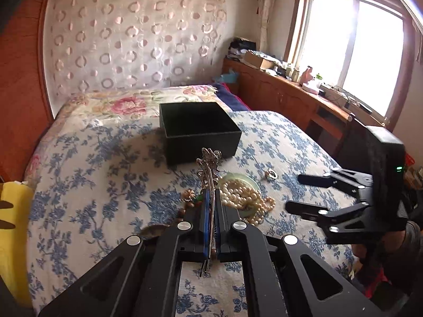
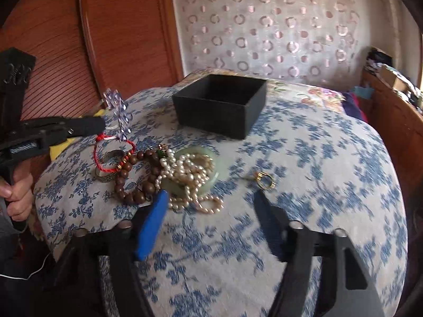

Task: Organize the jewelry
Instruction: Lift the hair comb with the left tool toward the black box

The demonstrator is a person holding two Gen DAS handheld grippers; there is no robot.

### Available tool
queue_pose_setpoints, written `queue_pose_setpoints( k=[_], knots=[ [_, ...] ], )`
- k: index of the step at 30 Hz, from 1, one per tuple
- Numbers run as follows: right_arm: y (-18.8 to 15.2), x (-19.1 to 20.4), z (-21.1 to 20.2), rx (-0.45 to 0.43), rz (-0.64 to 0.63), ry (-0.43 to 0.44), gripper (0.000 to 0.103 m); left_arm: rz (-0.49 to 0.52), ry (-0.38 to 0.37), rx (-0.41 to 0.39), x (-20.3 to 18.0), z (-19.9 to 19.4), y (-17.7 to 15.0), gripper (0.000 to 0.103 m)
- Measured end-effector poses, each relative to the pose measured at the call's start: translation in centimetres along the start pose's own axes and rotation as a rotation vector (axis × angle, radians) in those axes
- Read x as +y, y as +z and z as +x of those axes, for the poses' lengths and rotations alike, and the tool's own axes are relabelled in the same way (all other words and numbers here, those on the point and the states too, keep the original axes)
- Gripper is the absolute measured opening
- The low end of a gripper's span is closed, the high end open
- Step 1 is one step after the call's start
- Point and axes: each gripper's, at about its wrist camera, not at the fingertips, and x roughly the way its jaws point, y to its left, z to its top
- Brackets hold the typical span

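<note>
My left gripper [image 1: 210, 192] is shut on a silver hairpin [image 1: 208, 166] with an ornate top and holds it above the bed. It also shows in the right wrist view [image 2: 103, 125] with the hairpin [image 2: 119, 113] in it. An open, empty black box [image 1: 198, 129] [image 2: 220, 103] stands beyond. A pile of jewelry lies on the bedspread: a pearl necklace [image 1: 246, 195] [image 2: 190, 177] on a jade bangle [image 2: 208, 163], a wooden bead bracelet [image 2: 137, 177], a red cord bracelet [image 2: 111, 155], a silver ring [image 2: 107, 177]. A gold ring [image 1: 271, 175] [image 2: 265, 181] lies apart. My right gripper [image 2: 211, 198] [image 1: 293, 191] is open and empty.
A blue floral bedspread [image 2: 317, 185] covers the bed. A wooden headboard [image 2: 105, 26] and a patterned curtain [image 1: 132, 39] stand behind. A wooden cabinet [image 1: 290, 97] with clutter runs under the window on the right. A yellow cloth [image 1: 13, 237] lies at the left.
</note>
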Motion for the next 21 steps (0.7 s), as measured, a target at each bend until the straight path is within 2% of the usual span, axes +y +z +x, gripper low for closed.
queue_pose_setpoints(
  k=[3, 7, 16, 21],
  knots=[
    [0.7, 0.3, 1.5, 0.030, -0.009, 0.037, 0.056, -0.012, -0.010, -0.013, 0.5, -0.7, 0.3, 0.002],
    [1.1, 1.1, 2.7, 0.048, -0.027, 0.051, 0.056, -0.019, -0.016, -0.016, 0.8, -1.1, 0.5, 0.002],
    [0.4, 2.0, 3.1, 0.070, -0.040, 0.060, 0.056, -0.060, 0.030, 0.118, 4.0, 1.8, -2.4, 0.002],
    [0.4, 2.5, 2.9, 0.066, -0.047, 0.066, 0.056, -0.098, 0.040, 0.113, 5.4, 1.5, -2.8, 0.004]
  ],
)
